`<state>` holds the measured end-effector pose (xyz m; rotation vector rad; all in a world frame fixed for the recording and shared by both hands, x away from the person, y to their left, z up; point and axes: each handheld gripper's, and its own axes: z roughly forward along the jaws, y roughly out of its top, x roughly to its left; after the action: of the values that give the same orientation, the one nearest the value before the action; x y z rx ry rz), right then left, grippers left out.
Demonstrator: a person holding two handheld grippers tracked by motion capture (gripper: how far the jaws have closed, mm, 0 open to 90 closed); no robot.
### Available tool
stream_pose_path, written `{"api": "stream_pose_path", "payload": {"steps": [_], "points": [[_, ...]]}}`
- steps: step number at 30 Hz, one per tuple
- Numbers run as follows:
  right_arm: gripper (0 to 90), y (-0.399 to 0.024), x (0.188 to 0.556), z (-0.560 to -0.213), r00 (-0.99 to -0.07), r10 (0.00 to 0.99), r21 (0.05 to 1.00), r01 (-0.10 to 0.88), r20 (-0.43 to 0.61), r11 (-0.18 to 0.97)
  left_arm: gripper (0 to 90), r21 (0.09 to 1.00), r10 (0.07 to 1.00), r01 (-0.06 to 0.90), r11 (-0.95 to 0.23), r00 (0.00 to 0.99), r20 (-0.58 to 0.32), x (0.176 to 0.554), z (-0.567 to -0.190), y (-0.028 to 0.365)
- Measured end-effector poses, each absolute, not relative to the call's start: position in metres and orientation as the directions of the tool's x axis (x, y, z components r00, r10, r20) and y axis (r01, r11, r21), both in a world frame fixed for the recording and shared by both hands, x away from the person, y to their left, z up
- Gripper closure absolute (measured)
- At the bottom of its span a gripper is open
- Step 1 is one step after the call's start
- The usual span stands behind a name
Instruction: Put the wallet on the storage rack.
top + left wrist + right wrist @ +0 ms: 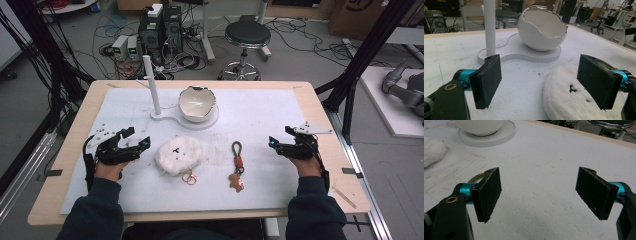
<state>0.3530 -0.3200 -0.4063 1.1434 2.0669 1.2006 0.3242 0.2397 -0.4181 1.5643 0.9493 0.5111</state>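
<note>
- The left claw [131, 142] hovered over the near-left part of the white mat, its two black jaws spread wide with nothing between them.
- In the left gripper view the same claw [539, 82] looked along the mat; its right jaw sat in front of the edge of the fluffy white pouch [574, 100], though whether it touched the pouch could not be told.
- The right claw [279, 142] was held over the near-right part of the mat, jaws likewise spread and empty.
- In the right gripper view that claw [537, 195] framed bare mat, with a yellowish loop of its own cable showing behind the left jaw.
- The person's left hand [111, 159] and right hand [305, 156] gripped the tools, dark sleeves entering from the bottom edge.
- The fluffy white pouch [178, 155] lay just right of the left claw, a small black mark on its top and two thin metal rings [189, 176] at its near edge.
- A keychain [237, 167] with a dark cord loop, an orange tab and a small bear-shaped charm lay between the pouch and the right claw, apart from both.
- Farther back, a white eggshell-shaped bowl [197, 103] with a jagged rim sat on a white stand base [167, 118].
- A tall white post [151, 85] rose upright from the left end of that base.
- The white mat [260, 115] covered most of the wooden surface [320, 107].
- Beyond the surface stood a black stool [247, 37] and electronics with tangled cables on the floor.
</note>
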Motion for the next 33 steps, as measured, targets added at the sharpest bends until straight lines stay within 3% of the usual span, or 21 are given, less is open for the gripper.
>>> {"api": "stream_pose_path", "payload": {"steps": [11, 17, 19, 26, 31, 33], "points": [[21.1, -0.32, 0.354, -0.407, -0.538, 0.842, 0.867, 0.431, 0.024, 0.251, 21.4, 0.937, 0.79, 0.349, 0.006, 0.573, -0.219, 0.328, -0.425, 0.232], [21.2, -0.319, 0.351, -0.406, -0.545, 0.838, 0.868, 0.422, 0.012, 0.263, 21.4, 0.916, 0.782, 0.398, -0.056, 0.587, -0.207, 0.331, -0.43, 0.217], [21.2, -0.317, 0.351, -0.407, -0.553, 0.833, 0.864, 0.423, 0.007, 0.273, 21.4, 0.883, 0.781, 0.45, -0.131, 0.595, -0.188, 0.334, -0.437, 0.209], [21.3, -0.31, 0.348, -0.408, -0.571, 0.821, 0.856, 0.426, 0.005, 0.292, 21.8, 0.804, 0.774, 0.56, -0.2, 0.594, -0.221, 0.338, -0.451, 0.203], [21.3, -0.307, 0.349, -0.409, -0.577, 0.816, 0.855, 0.43, 0.014, 0.29, 28.4, 0.792, 0.75, 0.568, -0.225, 0.62, -0.232, 0.341, -0.451, 0.202], [21.3, -0.304, 0.35, -0.409, -0.585, 0.811, 0.852, 0.435, 0.02, 0.292, 36.5, 0.786, 0.731, 0.565, -0.25, 0.643, -0.229, 0.341, -0.451, 0.199]]}}
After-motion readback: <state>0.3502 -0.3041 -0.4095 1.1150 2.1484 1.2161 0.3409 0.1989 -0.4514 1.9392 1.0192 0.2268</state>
